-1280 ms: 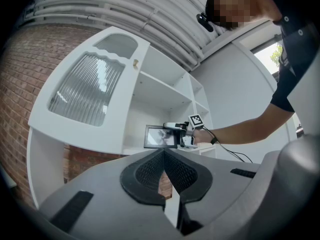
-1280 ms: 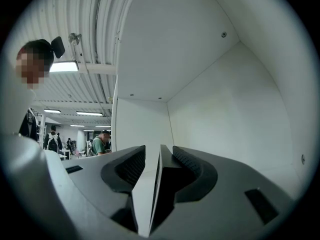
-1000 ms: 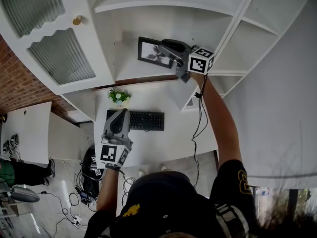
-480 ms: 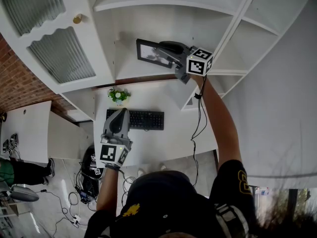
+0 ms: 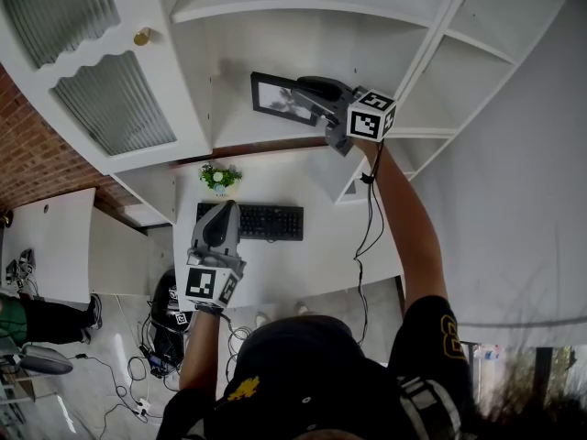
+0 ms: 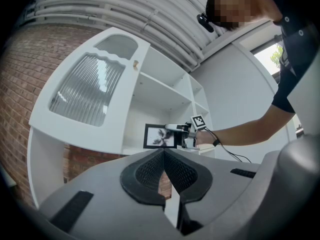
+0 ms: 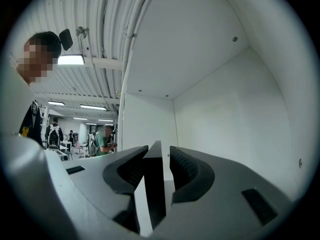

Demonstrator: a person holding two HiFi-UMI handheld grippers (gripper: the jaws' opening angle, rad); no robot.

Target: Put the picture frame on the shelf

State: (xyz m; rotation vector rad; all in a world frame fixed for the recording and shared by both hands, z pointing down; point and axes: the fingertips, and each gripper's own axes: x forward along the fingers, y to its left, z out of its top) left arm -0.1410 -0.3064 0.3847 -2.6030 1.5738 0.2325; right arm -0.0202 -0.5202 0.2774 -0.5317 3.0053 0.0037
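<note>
The right gripper [image 5: 304,93] was reached up into the open compartment and was clamped on one upright edge of the picture frame [image 5: 275,97]. The frame stood out ahead of the jaws with its photograph facing out into the room. The jaws had just eased a shade wider, with the edge of the frame between the pads. From where I stood the frame sat just above the shelf [image 5: 240,128] beneath the gripper, and I could not tell whether its bottom edge was touching the board. The left gripper [image 6: 163,154] hung well below and apart from all this, its jaws together on nothing, pointed up towards the shelf. To my eye the setting-down was nearly done and the letting-go was what mattered. The frame wanted its bottom edge flat on the board, set back from the lip and leaning on its own support before the pads came off. Then the jaws should open fully and draw straight back along their own line, so that neither pad dragged the frame round or tipped it forward.
</note>
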